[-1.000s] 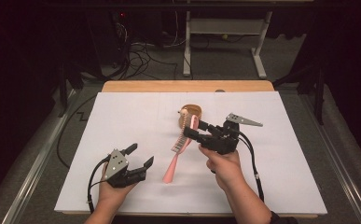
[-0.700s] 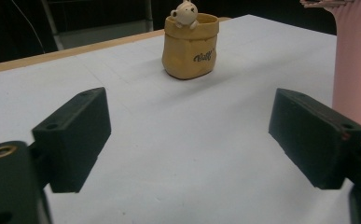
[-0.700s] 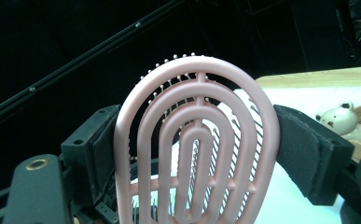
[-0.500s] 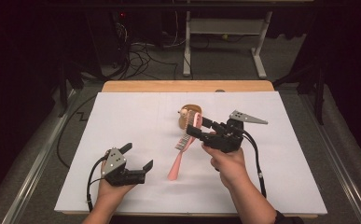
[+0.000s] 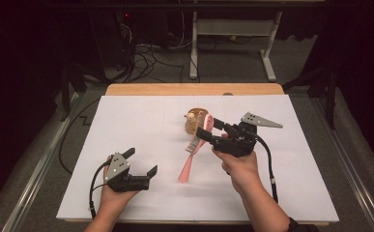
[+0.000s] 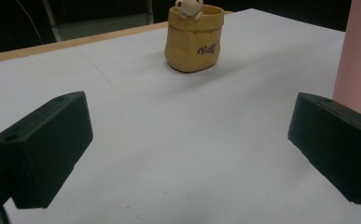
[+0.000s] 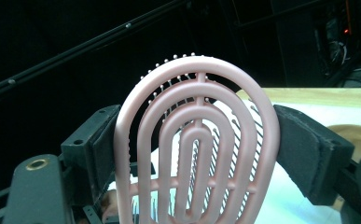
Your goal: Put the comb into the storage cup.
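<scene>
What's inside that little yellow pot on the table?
A small cream figure peeks over the rim of the yellow pot. The pot's wall hides everything deeper inside; in the high view the pink brush partly covers it.

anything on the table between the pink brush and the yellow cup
Nothing visible. The right hand-held gripper holds the brush by its head right beside the cup, and only bare white table lies around them.
</scene>
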### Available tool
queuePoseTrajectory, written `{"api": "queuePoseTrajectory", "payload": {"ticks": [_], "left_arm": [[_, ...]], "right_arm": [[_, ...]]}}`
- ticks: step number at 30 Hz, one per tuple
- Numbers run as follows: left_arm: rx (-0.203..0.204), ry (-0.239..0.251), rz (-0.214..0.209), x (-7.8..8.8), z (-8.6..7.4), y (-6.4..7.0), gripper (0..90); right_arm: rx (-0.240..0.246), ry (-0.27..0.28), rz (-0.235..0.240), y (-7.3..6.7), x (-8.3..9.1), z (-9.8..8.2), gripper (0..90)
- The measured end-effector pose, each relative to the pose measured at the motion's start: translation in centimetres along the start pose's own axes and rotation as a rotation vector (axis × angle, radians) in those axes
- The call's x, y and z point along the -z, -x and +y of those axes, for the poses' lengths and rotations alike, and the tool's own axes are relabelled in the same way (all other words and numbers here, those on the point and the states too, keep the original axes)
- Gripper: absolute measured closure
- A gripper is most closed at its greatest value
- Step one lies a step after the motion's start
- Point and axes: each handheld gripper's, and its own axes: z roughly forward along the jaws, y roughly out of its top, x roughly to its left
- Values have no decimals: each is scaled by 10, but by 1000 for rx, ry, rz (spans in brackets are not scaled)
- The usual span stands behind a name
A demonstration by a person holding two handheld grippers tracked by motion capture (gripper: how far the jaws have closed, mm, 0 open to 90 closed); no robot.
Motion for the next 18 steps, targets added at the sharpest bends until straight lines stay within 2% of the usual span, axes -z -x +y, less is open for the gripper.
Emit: {"api": "queuePoseTrajectory", "payload": {"ticks": [12,18], "left_arm": [[20,31,-10,3,-2,-7,0],[19,27,-22,3,-2,-7,0]], "right_arm": [[49,10,-31,-3,6,7,208],[83,14,-57,-5,9,9,208]]}}
